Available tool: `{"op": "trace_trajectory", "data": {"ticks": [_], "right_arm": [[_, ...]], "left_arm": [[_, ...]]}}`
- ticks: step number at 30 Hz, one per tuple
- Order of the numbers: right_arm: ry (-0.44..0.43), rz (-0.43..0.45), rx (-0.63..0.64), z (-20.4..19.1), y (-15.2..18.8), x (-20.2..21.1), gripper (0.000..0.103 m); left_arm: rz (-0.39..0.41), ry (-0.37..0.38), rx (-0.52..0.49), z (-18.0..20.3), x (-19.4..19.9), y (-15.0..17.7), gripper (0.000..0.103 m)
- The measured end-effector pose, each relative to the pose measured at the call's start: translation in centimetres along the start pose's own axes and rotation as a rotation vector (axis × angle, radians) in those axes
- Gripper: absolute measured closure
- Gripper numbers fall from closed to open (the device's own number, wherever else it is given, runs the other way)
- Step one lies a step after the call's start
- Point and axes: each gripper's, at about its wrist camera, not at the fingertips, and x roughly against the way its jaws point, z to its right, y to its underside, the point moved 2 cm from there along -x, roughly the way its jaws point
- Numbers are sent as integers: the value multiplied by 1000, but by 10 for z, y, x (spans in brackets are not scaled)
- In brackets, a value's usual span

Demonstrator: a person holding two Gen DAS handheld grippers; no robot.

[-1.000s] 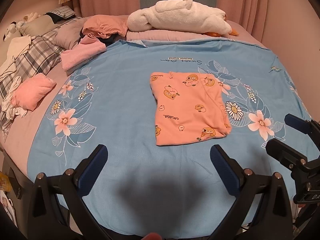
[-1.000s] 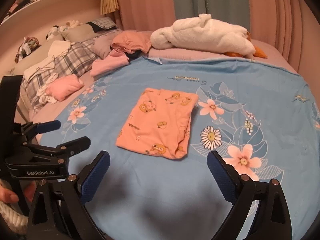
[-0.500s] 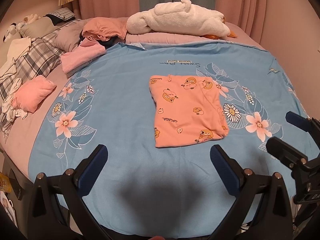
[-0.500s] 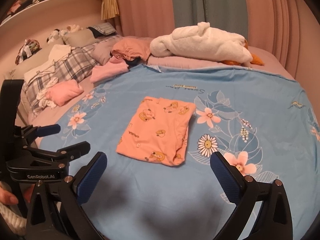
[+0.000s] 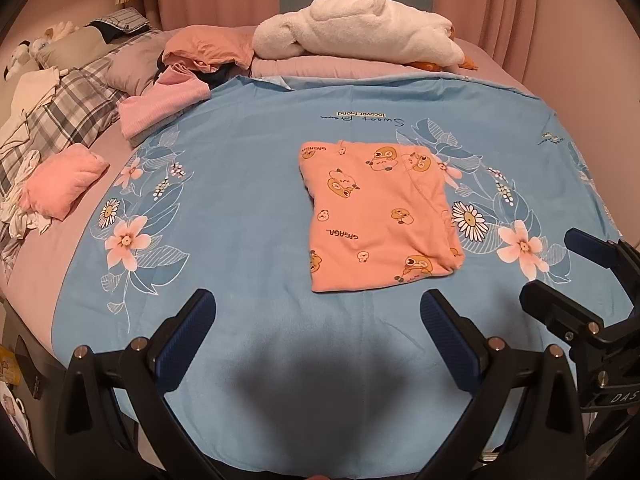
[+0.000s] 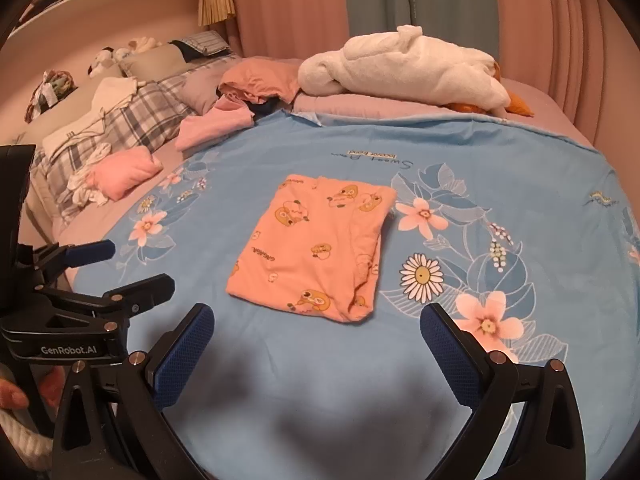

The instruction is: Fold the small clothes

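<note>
clothes: folded orange cartoon-print cotton garment (image 5: 380,216) flat on the blue floral bedsheet (image 5: 240,208) (untouched)
left tool (image 5: 318,322): spread wide, empty
right tool (image 6: 316,330): wide too, empty

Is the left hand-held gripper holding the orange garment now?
No, the left hand-held gripper is open and empty, while the orange garment lies folded on the blue sheet beyond its fingertips.

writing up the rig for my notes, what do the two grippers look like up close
Both are matte black plastic frames with silver screw heads. The left gripper and right gripper each carry two fingers faced with textured dark blue pads. The left one's side reads GenRobot.AI in white; the right one's body shows white letters, DAS, cut off.
</note>
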Motion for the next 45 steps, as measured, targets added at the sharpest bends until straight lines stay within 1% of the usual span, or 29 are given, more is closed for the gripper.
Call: {"op": "trace_trajectory", "data": {"ticks": [18,45], "right_arm": [[0,-10,-12,-1,-2,-7,1],[-5,-16,-15,0,0,-10,1]], "left_arm": [[-25,4,4,0,-11,0,1],[-32,2,3,1,-16,2,1]]}}
